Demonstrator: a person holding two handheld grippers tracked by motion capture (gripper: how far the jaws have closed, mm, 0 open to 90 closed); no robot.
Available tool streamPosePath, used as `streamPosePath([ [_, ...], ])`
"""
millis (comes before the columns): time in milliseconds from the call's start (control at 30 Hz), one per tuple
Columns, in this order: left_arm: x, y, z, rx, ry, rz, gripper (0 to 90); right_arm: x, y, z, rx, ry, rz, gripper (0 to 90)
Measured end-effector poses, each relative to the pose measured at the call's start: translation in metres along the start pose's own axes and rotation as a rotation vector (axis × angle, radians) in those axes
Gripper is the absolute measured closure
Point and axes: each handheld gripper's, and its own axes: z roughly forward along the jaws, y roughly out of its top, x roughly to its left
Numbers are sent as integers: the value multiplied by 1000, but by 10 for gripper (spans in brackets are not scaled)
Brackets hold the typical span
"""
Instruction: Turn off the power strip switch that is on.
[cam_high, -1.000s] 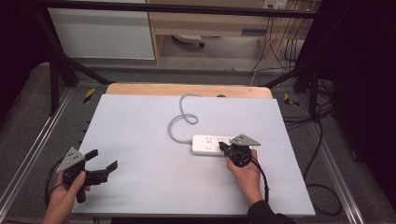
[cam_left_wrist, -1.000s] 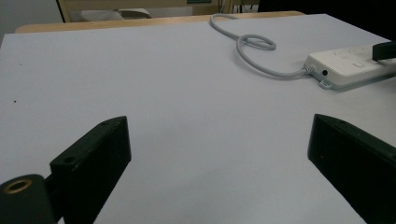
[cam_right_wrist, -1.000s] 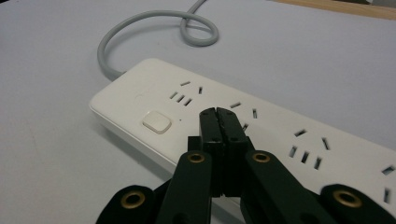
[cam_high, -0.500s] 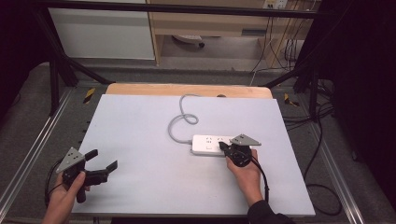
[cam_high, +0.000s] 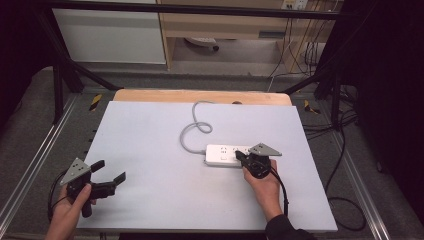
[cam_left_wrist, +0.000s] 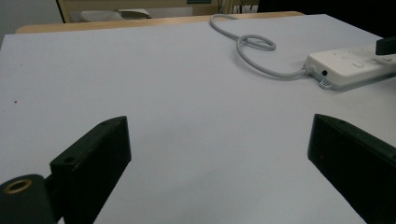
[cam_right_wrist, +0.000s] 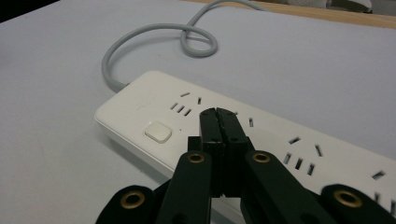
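Power strip, one, is lying on the white table. Right gripper is hovering over it, jaws pressed together, empty. Left gripper is sitting wide apart.

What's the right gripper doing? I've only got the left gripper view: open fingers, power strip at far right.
Observer: The right gripper is shut, fingers pressed together with nothing between them, tips over the power strip just past its button.
Operator: On the button?
Observer: No. In the right gripper view the tips sit beside it, toward the sockets; contact with the strip I cannot tell.
Operator: Where's the left gripper relative to that?
Observer: In the high view the left gripper is open near the table's front left corner, well apart from the strip.
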Motion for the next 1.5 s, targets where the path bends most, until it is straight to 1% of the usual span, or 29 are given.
streamPosePath([
  [200,0,0,0,0,1,1,60,-1,1,-2,-11,2,10,894],
  [500,0,0,0,1,1,2,60,-3,3,-6,-36,3,29,855],
  [633,0,0,0,2,0,2,60,-4,4,-8,-51,-5,32,806],
  [667,0,0,0,1,0,2,60,-4,4,-8,-51,-5,32,806],
  [767,0,0,0,2,0,1,60,-5,4,-8,-62,-1,37,746],
  [800,0,0,0,2,0,2,60,-5,4,-8,-69,-5,40,703],
  [833,0,0,0,2,0,1,60,-5,4,-8,-72,-3,42,681],
  [867,0,0,0,2,0,1,60,-5,4,-8,-72,-3,42,681],
  [900,0,0,0,2,0,4,60,-5,4,-8,-76,-5,40,661],
  [933,0,0,0,2,1,3,60,-6,4,-9,-84,-10,39,622],
  [967,0,0,0,2,0,3,60,-6,4,-9,-84,-10,39,622],
  [1000,0,0,0,0,0,2,60,-6,4,-9,-90,-12,41,581],
  [1033,0,0,0,-1,-1,3,60,-6,4,-9,-90,-12,41,581],
  [1067,0,0,0,-1,-1,0,60,-7,5,-9,-94,-9,49,536],
  [1100,0,0,0,0,-3,-1,60,-7,5,-9,-94,-9,49,536],
  [1133,0,0,0,0,-2,-1,60,-6,5,-9,-93,-10,51,513],
  [1167,0,0,0,1,-2,-1,60,-6,7,-9,-80,-12,50,446],
  [1200,0,0,0,1,1,2,60,-6,7,-9,-80,-12,50,446],
  [1233,0,0,0,2,0,2,60,-6,9,-9,-72,-14,54,383],
  [1267,0,0,0,2,1,2,60,-6,9,-9,-72,-14,54,383],
  [1300,-1,0,0,1,1,3,60,-6,10,-9,-71,-11,56,350],
  [1333,-1,0,0,1,1,3,60,-6,12,-9,-69,-16,63,296],
  [1367,-1,0,0,1,1,1,60,-6,12,-9,-69,-16,63,296],
  [1500,0,0,0,-2,0,-1,59,-5,14,-11,-73,-35,61,208],
])
